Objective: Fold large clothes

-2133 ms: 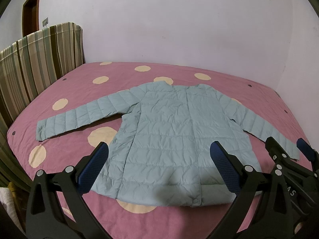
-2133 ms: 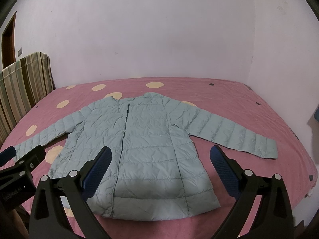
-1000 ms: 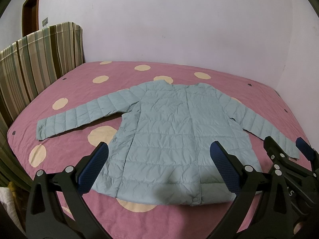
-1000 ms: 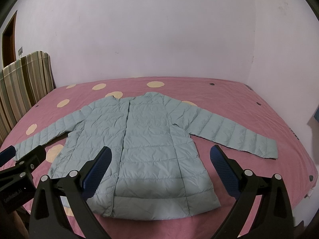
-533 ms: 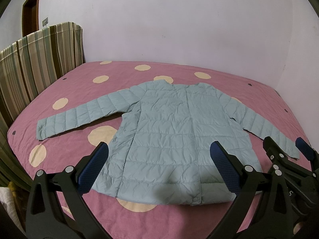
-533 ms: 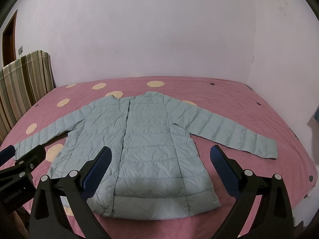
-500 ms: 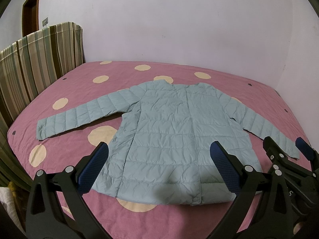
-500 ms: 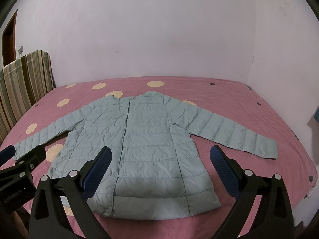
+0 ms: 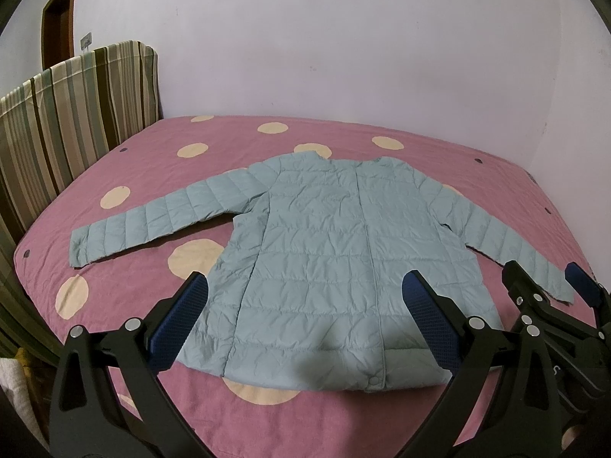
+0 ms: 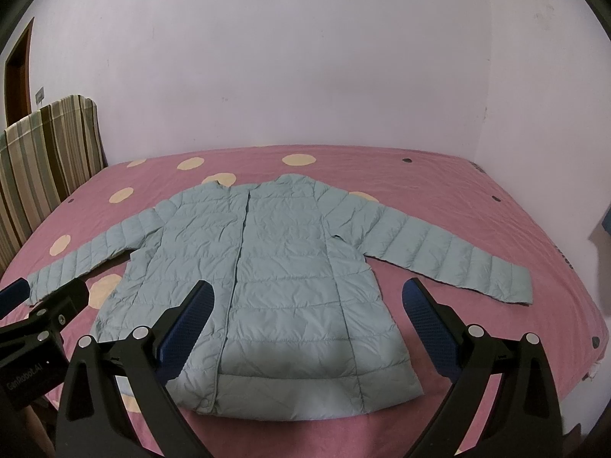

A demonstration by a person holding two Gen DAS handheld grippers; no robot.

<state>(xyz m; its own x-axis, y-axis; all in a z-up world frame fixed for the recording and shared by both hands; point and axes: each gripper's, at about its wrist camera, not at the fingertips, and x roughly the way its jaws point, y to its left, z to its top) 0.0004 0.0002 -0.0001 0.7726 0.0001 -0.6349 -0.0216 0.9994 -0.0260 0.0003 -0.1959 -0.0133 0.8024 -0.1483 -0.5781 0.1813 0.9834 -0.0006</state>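
A pale blue quilted jacket [image 9: 328,252] [image 10: 267,267] lies flat, front up, on the pink bed with both sleeves spread out to the sides. Its hem faces me. My left gripper [image 9: 305,305] hovers open above the hem, with nothing between its blue-padded fingers. My right gripper [image 10: 305,305] is likewise open and empty over the hem's right part. In the left wrist view the right gripper's body shows at the lower right near the right cuff [image 9: 553,282]. The left cuff [image 10: 42,282] lies beside the left gripper's body in the right wrist view.
The bed [image 9: 496,175] has a pink cover with cream dots. A striped headboard [image 9: 72,114] stands at the left. White walls close in behind and at the right. A brown door [image 9: 57,26] is at the far left.
Nothing has visibly changed apart from a very slight drift of both views; the jacket lies as before and both grippers stay open.
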